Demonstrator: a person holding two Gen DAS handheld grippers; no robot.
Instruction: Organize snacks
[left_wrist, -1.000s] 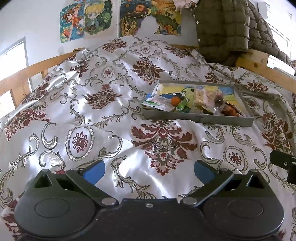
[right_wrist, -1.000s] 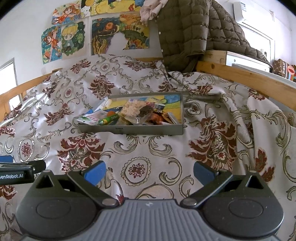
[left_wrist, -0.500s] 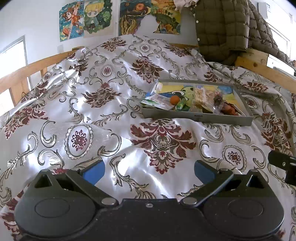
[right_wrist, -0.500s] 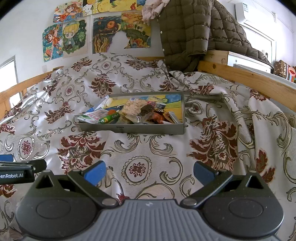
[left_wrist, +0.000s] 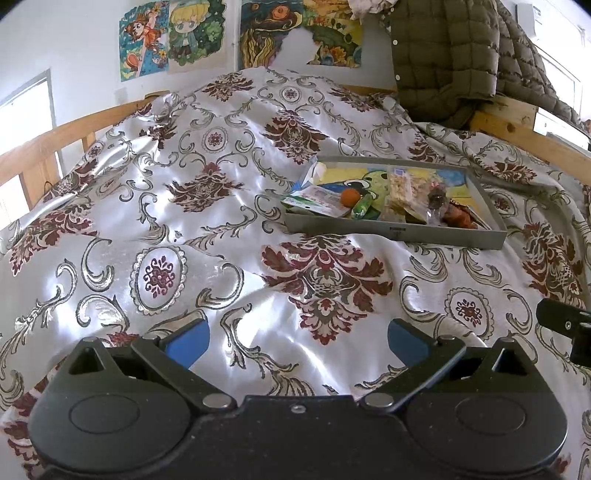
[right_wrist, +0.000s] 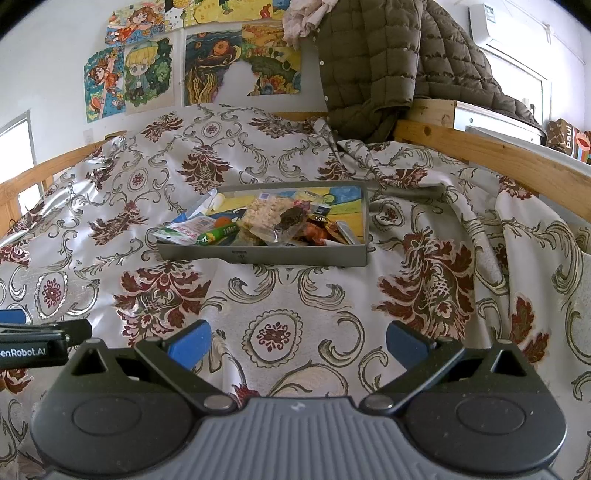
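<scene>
A shallow grey tray (right_wrist: 258, 254) sits on the patterned bedspread (left_wrist: 184, 221) toward its far right part, holding the snacks: a white-and-green packet (right_wrist: 184, 232) hanging over its left end, a green tube (right_wrist: 218, 233), an orange ball (left_wrist: 349, 197), a clear bag of pale crackers (right_wrist: 264, 214), and what may be dark and orange wrapped sweets (right_wrist: 314, 230) at the right end. The left gripper (left_wrist: 297, 338) and right gripper (right_wrist: 297, 338) both hover over bare bedspread near its front edge, well apart from the tray. Each has its blue-padded fingers spread wide with nothing between them.
</scene>
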